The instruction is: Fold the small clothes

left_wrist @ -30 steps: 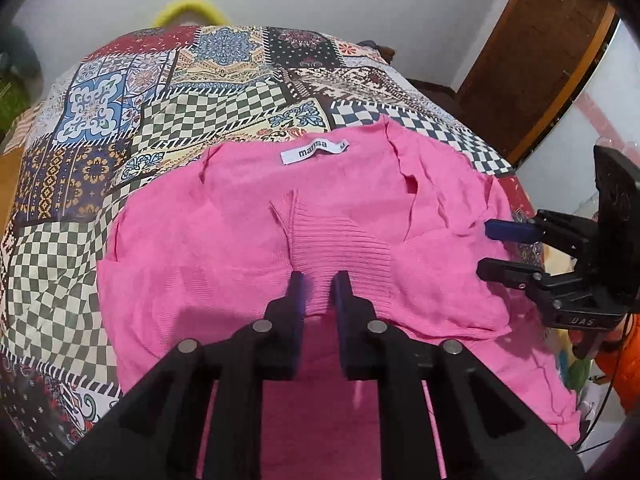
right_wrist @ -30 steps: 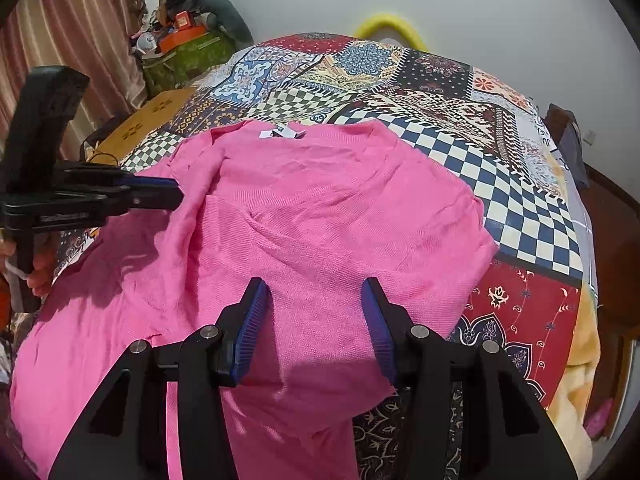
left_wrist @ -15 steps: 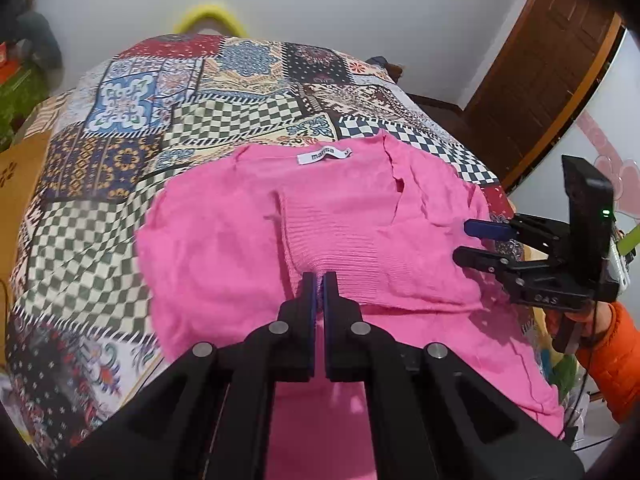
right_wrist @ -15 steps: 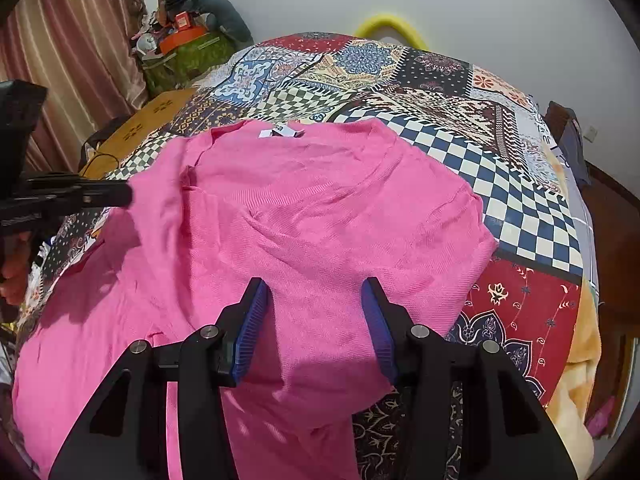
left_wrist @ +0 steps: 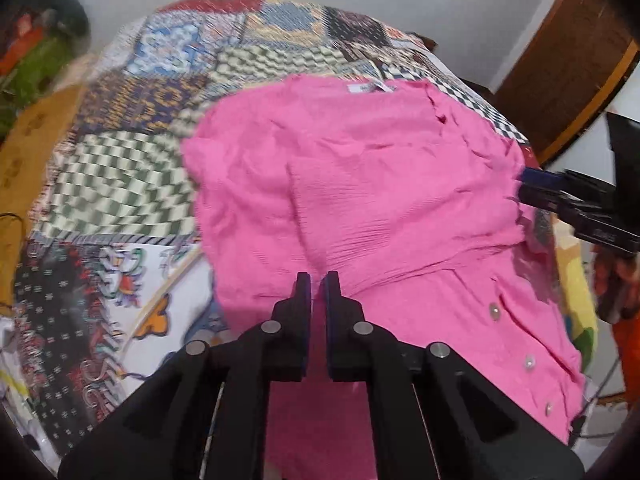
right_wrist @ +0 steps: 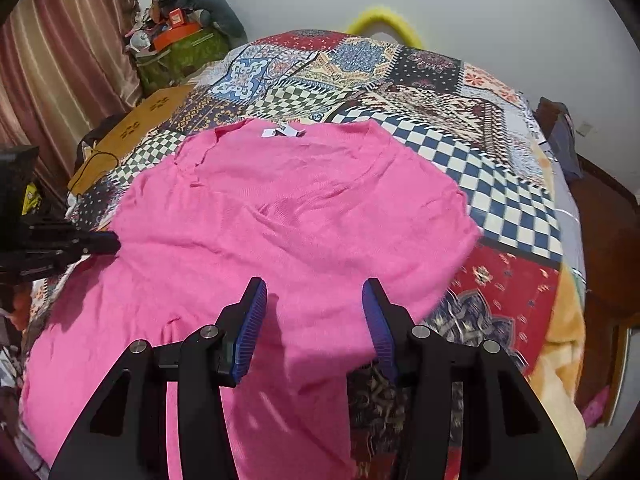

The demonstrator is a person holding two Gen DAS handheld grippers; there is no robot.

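The left gripper [left_wrist: 317, 286] has its jaws pressed almost together, and the ribbed cuff of a sleeve [left_wrist: 352, 236] runs right to their tips; whether cloth is actually pinched there is hard to tell, though it looks like it. The right gripper [right_wrist: 314, 312] hangs with its jaws wide apart above the near edge of the pink cardigan [right_wrist: 280, 220], gripping nothing.

The cardigan lies spread on the patchwork bedspread [right_wrist: 500, 200], its white neck label [right_wrist: 282, 132] at the far end. One sleeve is laid across the chest, so I'd judge a first inward fold is made or nearly so. The lower body with its button row [left_wrist: 520, 344] lies open toward the near edge, unfolded. By the look of it, the other side and the lengthwise folds remain, so the job is in its early part.
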